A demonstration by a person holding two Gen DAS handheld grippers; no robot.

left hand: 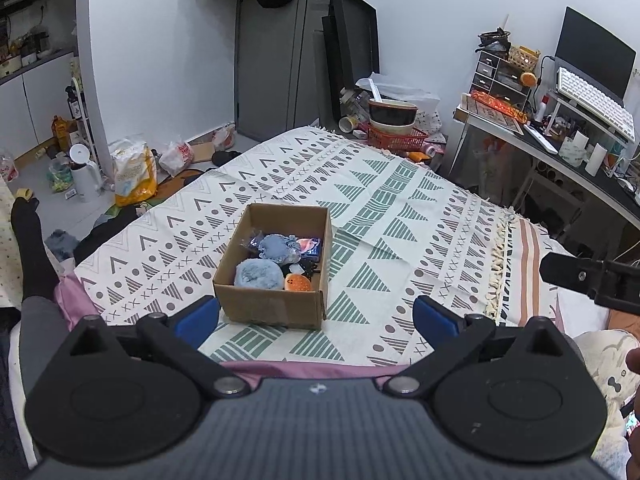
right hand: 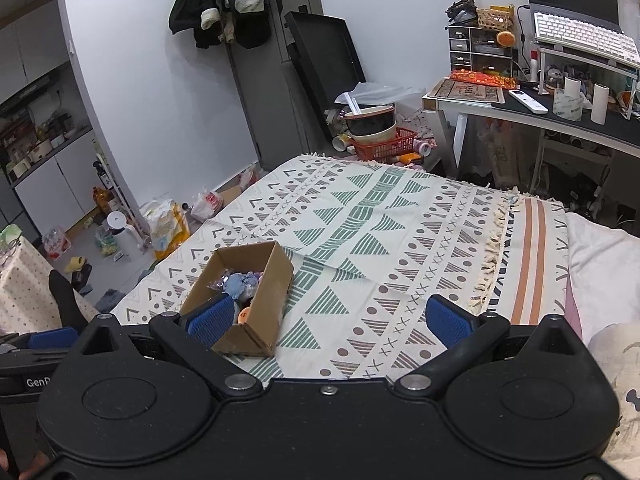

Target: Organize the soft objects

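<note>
Two grippers are held above a bed, and both are wide open with nothing between the blue pads. The left gripper (left hand: 316,316) is seen just in front of a brown cardboard box (left hand: 276,280). The right gripper (right hand: 330,316) is held further to the right, with its left pad in front of the near corner of the box (right hand: 256,312) in the right wrist view.

The box is set on a white blanket (left hand: 400,208) with green and grey triangles, dots and crosses. The top of the box is open. Several soft things are packed inside it. A fluffy light blue ball (left hand: 257,273) is seen at the near side. A small orange toy with a face (left hand: 297,282) is tucked beside it, at the right. A grey-blue soft piece (left hand: 276,246) is laid behind them, near a shiny dark packet (left hand: 310,246). Some black bits are seen between them, but they cannot be told apart.

Only one bit of writing can be read: the letters "GenR" on a black part (right hand: 24,364) at the left edge of the right wrist view. The rest of the word is hidden.

A yellow and white bag (left hand: 134,176) is seen on the floor, but its words are too small to read.
</note>
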